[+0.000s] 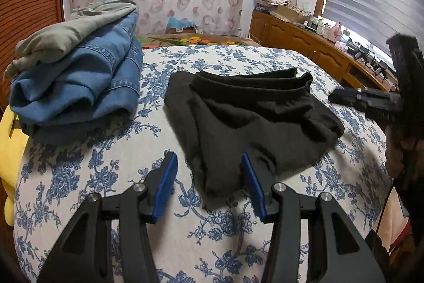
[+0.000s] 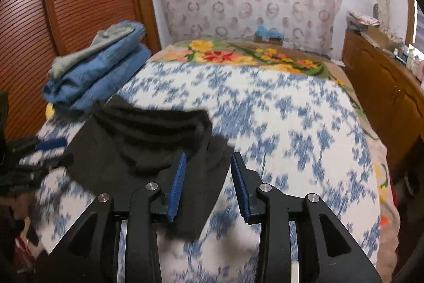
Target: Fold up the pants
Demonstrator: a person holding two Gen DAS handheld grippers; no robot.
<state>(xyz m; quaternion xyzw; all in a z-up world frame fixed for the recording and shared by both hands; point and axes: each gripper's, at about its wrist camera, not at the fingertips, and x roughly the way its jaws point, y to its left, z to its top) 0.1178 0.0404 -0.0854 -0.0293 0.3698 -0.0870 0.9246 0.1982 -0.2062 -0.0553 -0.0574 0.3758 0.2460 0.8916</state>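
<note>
A: Left gripper (image 1: pixel 209 171), lower centre of its own view?
B: Jaws parted, blue pads astride the near end of the black pants (image 1: pixel 251 113), not pressing them.
A: Pants, location?
B: Folded flat, mid-frame on the blue-flowered bedspread (image 1: pixel 106 177); stacked blue jeans (image 1: pixel 79 81) under a grey garment (image 1: pixel 71 31), upper left.
A: Right gripper (image 2: pixel 208 171)?
B: Jaws apart, over the pants' right edge, gripping nothing; view blurred.
</note>
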